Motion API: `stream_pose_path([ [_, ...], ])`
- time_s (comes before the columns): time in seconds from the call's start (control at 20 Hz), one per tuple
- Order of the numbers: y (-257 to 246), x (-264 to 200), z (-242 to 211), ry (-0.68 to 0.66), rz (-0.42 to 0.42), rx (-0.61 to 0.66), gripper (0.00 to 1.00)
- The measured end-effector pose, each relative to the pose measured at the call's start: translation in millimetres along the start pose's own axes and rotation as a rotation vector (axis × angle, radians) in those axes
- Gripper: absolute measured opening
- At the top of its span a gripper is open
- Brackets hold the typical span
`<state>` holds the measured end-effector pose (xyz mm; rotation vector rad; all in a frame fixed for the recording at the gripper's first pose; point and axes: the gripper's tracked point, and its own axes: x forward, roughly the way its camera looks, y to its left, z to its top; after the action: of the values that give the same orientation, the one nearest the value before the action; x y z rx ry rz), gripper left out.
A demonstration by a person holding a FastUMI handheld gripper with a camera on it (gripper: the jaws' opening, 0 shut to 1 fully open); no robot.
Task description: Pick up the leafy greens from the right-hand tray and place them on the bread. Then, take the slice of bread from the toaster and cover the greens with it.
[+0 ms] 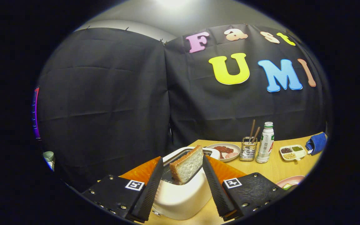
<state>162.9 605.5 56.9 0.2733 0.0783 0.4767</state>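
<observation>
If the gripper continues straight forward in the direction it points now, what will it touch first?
Probably the slice of bread standing tilted in the white toaster. It sits between the open fingers of the gripper, just ahead of them. Depth is unclear, so the toaster's top might be met first.

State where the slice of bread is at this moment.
In the gripper view, the slice of bread stands tilted in the white toaster, between the open gripper fingers, untouched.
</observation>
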Motion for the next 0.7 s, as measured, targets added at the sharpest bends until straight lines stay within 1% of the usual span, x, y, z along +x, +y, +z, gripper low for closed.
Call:
stream_pose_path([
  [0.1,2,9,-3,0.011,0.003,0.014,0.72],
  [0.25,-3,18,-10,0.031,-0.021,-0.004,0.72],
  [0.3,-10,20,-16,0.047,-0.046,-0.008,0.72],
  [0.4,-12,20,-17,0.054,-0.05,-0.01,0.33],
  [0.5,-15,17,-11,0.048,-0.06,0.01,0.33],
  [0.55,-13,14,-13,0.053,-0.046,0.025,0.1],
  [0.7,-10,8,2,0.028,-0.011,0.05,0.1],
])
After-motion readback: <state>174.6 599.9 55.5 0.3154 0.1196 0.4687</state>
